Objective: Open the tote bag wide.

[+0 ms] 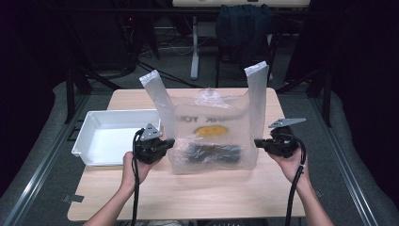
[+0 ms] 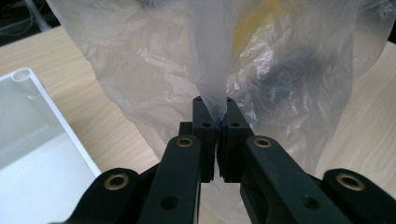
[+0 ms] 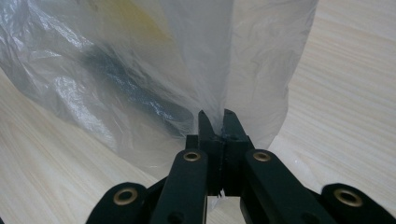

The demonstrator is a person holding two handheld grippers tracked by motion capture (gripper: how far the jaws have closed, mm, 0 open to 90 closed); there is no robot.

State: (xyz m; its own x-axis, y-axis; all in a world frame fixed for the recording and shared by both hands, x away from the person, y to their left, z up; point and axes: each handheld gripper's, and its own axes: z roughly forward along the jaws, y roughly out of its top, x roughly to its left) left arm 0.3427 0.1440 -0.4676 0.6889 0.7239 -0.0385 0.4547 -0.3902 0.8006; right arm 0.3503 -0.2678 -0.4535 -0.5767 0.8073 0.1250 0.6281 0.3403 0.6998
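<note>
On pale wood, crinkled translucent plastic bag (image 1: 211, 136), gripper-pinched.

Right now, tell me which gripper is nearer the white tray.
Left. The left gripper pinches the plastic bag at its side right beside the white tray; the right gripper pinches the bag's far side, away from the tray.

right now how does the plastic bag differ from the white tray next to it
The plastic bag is thin, see-through and crumpled; the white tray is opaque, rigid and smooth.
The bag stands upright with its two handles raised; the tray lies flat and low.
The bag holds a dark object; the tray looks empty.
The bag is pinched at its sides by the left gripper and right gripper; the tray is untouched.
Both rest on the wooden table.
</note>
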